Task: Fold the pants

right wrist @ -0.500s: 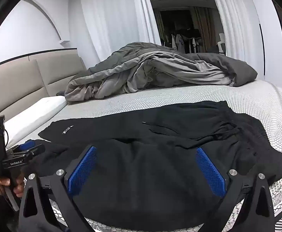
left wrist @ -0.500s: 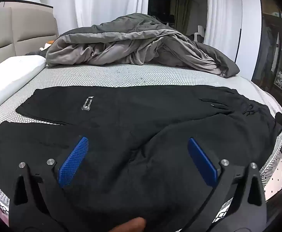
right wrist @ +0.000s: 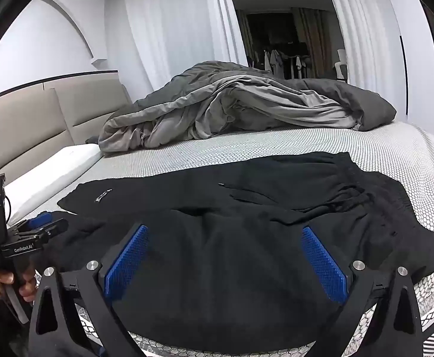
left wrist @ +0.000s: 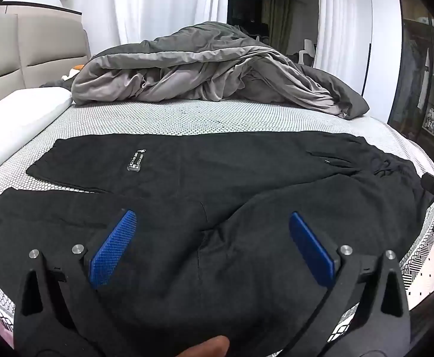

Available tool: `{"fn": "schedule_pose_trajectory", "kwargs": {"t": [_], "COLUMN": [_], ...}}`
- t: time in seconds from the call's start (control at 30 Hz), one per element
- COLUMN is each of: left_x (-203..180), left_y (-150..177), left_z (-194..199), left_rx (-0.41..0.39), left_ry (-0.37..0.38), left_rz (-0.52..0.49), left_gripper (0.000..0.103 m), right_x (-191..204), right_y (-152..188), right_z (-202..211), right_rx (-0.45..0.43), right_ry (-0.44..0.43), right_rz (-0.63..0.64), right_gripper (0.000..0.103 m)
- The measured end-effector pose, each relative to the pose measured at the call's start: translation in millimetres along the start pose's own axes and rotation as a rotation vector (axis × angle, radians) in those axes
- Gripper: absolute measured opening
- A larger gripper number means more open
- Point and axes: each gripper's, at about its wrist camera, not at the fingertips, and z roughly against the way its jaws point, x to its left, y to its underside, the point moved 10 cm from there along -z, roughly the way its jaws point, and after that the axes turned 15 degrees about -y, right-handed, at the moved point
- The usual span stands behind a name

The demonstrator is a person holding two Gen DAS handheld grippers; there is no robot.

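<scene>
Both pairs of jaws spread wide, nothing between the blue pads. My left gripper (left wrist: 212, 247) hovers over the near leg of the black pants (left wrist: 246, 184); my right gripper (right wrist: 225, 260) hovers nearer the seat and waistband end, cloth below but not touched as far as I can tell. Pants lie lengthwise across the near side of the bed (left wrist: 187, 119), legs toward the headboard side, drawstring waistband (right wrist: 362, 196) toward the foot. The two legs are side by side, the far one flat with a small white-lettered label (left wrist: 136, 160), the near one rumpled and hanging a little over the mattress edge. First fold not yet made, by my reading. To do it well: pinch the near edge at two spread points, one toward the cuff, one by the waistband, take only that leg's layers, lift evenly, carry it over onto the far leg, seams matched. Grey duvet (left wrist: 217, 68) heaped well beyond, clear of the work.
</scene>
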Motion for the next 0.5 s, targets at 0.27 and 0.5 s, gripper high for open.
{"fn": "schedule_pose_trajectory", "kwargs": {"t": [0.27, 0.5], "left_x": [3.0, 2.7], "left_y": [-5.2, -4.9], "left_z": [-0.6, -0.6], "left_rx": [-0.003, -0.005], "left_ry": [-0.01, -0.01], "left_rz": [0.011, 0.011], "left_gripper": [0.102, 0.102], "right_x": [-0.8, -1.2], "right_y": [0.1, 0.9], "right_z": [-1.3, -1.7], "right_rx": [0.004, 0.004], "right_ry": [0.004, 0.007], "right_rz": [0.0, 0.0], "right_gripper": [0.103, 0.103]}}
